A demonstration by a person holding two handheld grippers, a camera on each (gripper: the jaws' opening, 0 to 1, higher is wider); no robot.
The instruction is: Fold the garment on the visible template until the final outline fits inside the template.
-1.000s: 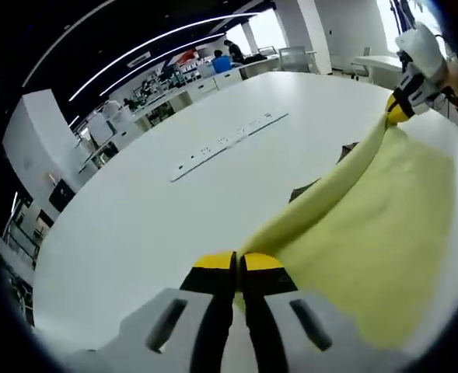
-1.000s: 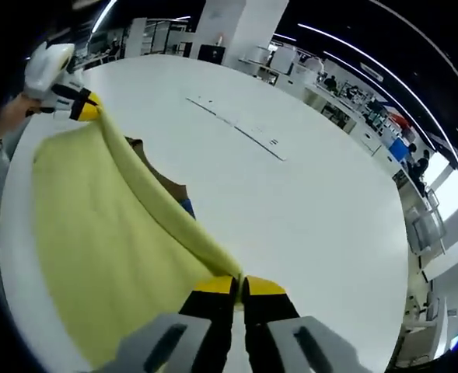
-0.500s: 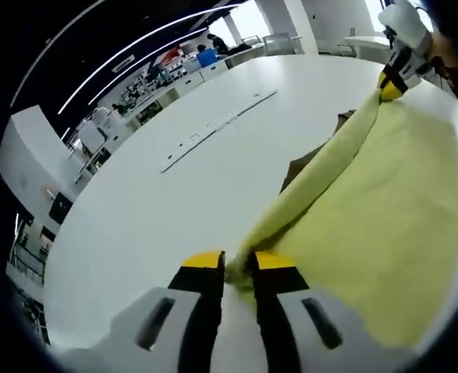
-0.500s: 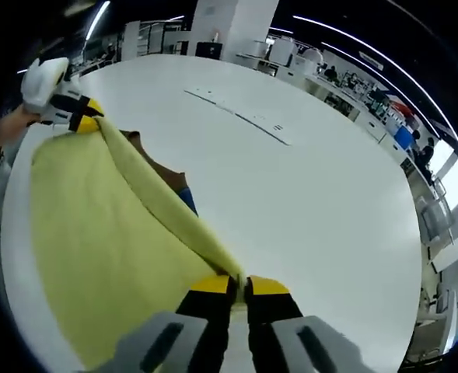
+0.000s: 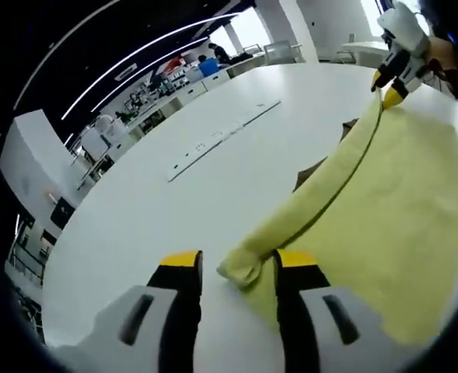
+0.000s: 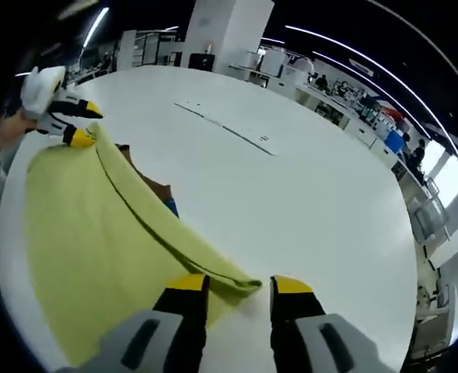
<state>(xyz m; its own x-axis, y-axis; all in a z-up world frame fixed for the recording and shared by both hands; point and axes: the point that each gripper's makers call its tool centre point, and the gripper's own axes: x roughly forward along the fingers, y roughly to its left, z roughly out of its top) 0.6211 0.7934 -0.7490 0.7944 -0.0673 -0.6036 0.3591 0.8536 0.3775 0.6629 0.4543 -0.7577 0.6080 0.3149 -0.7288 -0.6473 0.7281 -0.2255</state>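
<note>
Left tool (image 5: 239,264) and right tool (image 6: 240,286): jaws wide apart, gripping nothing. Yellow garment (image 5: 384,225) lies folded on white worktop (image 5: 159,210), a corner btwn each tool's jaws; brown template (image 6: 152,186) partly covered.

The garment (image 5: 384,194) is lying on the table (image 5: 174,202), its folded edge running between the two grippers. One corner is sitting between the left gripper (image 5: 239,264)'s parted jaws, the other between those of the right gripper (image 6: 238,286)
</note>
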